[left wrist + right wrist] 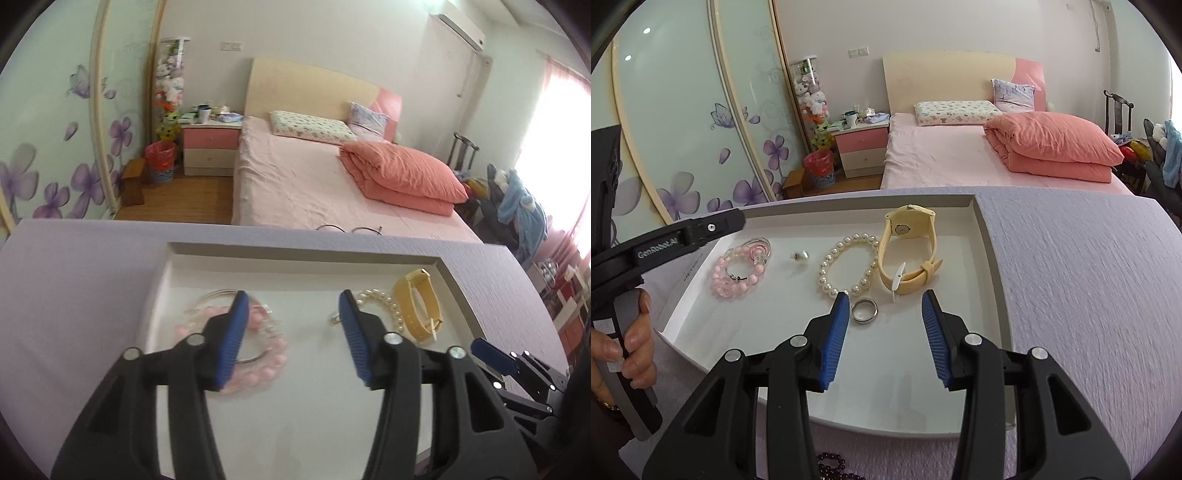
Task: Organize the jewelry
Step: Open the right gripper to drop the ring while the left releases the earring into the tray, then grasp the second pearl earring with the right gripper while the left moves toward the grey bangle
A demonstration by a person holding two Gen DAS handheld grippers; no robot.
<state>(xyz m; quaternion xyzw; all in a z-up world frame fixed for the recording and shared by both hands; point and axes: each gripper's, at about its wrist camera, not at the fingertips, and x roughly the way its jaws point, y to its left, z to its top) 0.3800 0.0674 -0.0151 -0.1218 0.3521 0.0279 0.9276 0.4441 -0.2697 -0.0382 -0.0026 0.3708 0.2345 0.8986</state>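
White tray [991, 258] on a lavender-covered counter [1089, 295], bedroom behind. Well along, judging by the contents: five pieces already inside, spread in a loose row and not overlapping much.

From the far left: pink bracelet [718, 271], tangled with some clear loops. Then a small stud [800, 255], alone on bare tray floor. Then a pearl bracelet [823, 266], flat and open in a circle. Just right of that, touching or nearly touching the pearls, a yellow watch [908, 229], strap buckled, standing on edge near the tray's right wall. Nearer the front, below the pearls, a silver ring [863, 319], flat on the floor.

Left gripper [291, 299]: fingers released, wide apart, nothing clasped; pink bracelet blurred behind the left finger, not pinched. Held by a hand [631, 343] at the tray's left side.

Right gripper [884, 295]: fingers parted and empty, over the front of the tray; ring just beside the left finger's tip, untouched as far as visible.

Still outside the tray: a strand of dark beads [831, 463] on the counter at the very bottom edge of the right wrist view, mostly cut off. Probably the next piece to bring in. Any further jewelry beyond the frame: cannot tell.
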